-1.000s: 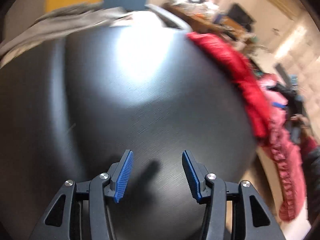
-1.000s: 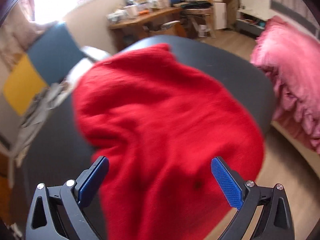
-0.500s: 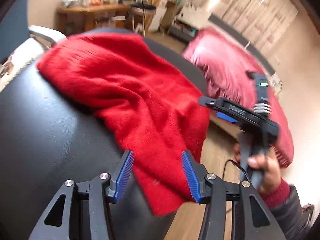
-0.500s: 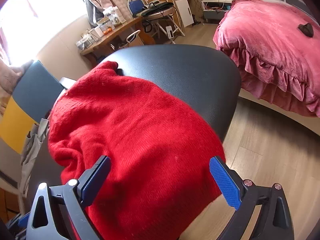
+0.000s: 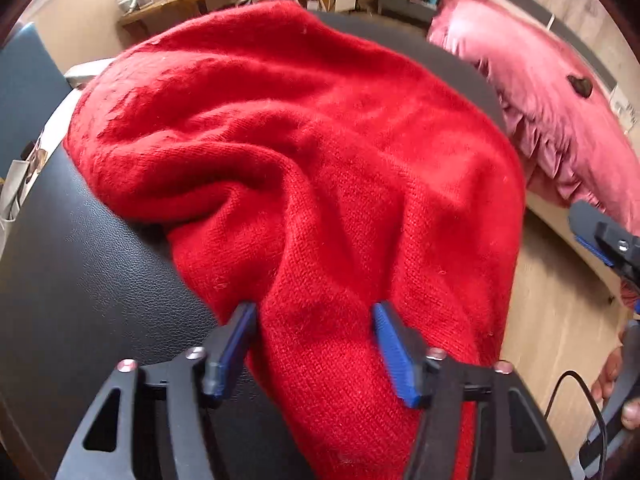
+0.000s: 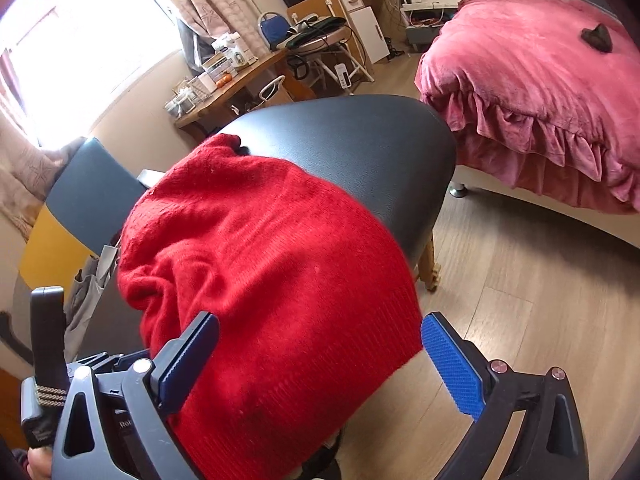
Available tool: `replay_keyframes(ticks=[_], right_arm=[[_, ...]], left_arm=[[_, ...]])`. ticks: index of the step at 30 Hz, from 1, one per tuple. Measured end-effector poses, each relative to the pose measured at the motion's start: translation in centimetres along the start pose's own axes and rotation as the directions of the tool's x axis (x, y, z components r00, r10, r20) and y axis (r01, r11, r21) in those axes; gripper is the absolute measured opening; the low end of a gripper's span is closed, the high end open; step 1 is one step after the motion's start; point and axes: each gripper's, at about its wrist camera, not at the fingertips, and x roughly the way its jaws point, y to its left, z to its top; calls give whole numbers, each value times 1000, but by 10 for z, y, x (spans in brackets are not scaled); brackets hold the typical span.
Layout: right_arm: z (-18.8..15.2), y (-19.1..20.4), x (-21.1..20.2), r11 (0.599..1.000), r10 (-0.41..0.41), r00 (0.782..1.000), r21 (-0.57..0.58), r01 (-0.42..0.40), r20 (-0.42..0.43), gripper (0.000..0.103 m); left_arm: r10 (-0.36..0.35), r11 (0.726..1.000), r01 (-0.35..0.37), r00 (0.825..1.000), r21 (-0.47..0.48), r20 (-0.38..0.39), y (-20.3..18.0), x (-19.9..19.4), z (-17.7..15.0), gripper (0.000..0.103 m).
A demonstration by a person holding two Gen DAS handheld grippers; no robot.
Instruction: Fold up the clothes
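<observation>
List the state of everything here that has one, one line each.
Red sweater: unfolded, rumpled, draped over the table edge.
Left gripper: jaws open, straddling a sweater fold.
Right gripper: jaws open wide, empty, over the sweater hem.
Black table: partly covered.

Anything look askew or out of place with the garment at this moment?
Yes: the red sweater lies bunched on the black table, with its hem hanging past the near edge rather than spread flat. Both grippers' jaws are open; nothing looks damaged.

Fuzzy red knit sweater (image 5: 320,140); grained black leatherette table (image 5: 92,280).
</observation>
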Motion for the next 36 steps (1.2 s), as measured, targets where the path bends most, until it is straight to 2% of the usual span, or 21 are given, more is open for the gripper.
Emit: replay_keyframes(ticks=[1,4,6,9,10,15,16,17,18,21,22,24,25,28,31,33,35,36], right_arm=[[0,-2,0,1000,0,1000,-5,0,5,102],[6,-8,4,1000,6,1000,-13,-5,22,102],[13,-10,7,1000,2,999,-23,-1,38,96],[28,-8,32,997,-29,1000,-67,28,-8,62],[33,-7,40,996,-40,999,-82,38,-23,59],[58,-2,80,984,-97,991,-158,81,-95,59],[63,-1,86,981,-105,989,-173,85,-108,64],[65,2,88,980,-99,988,-184,77,-116,75],[66,5,90,976,-102,987,-202,76,-124,78],[61,21,94,935,-204,971,-319,155,-127,76],[61,24,93,929,-214,969,-331,163,-123,68],[61,30,89,924,-218,969,-346,164,-121,42],[60,33,86,921,-217,968,-355,162,-122,14],[58,46,84,919,-214,966,-366,149,-145,12],[56,58,75,968,-48,981,-252,-2,-190,12],[47,74,63,973,84,978,-195,-122,-192,12],[32,98,50,957,215,957,-152,-246,-192,12],[22,113,45,940,280,938,-138,-310,-202,12]], left_arm=[[-13,1000,13,1000,-16,12,4,-4,-3,27],[-68,995,72,996,-73,51,20,-19,-14,22],[-85,992,91,994,-91,71,28,-26,-24,19],[-126,983,137,988,-126,93,39,-34,-45,19],[-138,980,151,985,-133,102,42,-37,-50,19],[-162,975,174,982,-136,94,51,-40,-54,24],[-169,974,181,981,-138,93,53,-41,-54,25],[-177,971,189,980,-147,92,57,-43,-55,26],[-185,968,197,978,-155,92,60,-45,-57,26],[-203,959,219,974,-182,99,59,-38,-52,27],[-212,954,229,972,-193,102,59,-36,-51,27],[-230,944,250,967,-217,110,62,-40,-55,27],[-232,940,254,966,-226,116,68,-45,-60,27],[-239,930,266,962,-254,133,85,-61,-76,27],[-248,915,283,957,-288,151,103,-76,-91,27],[-244,895,294,952,-335,184,122,-89,-104,27],[-221,879,297,947,-373,234,142,-107,-119,25],[-217,871,303,944,-387,249,149,-114,-126,25]])
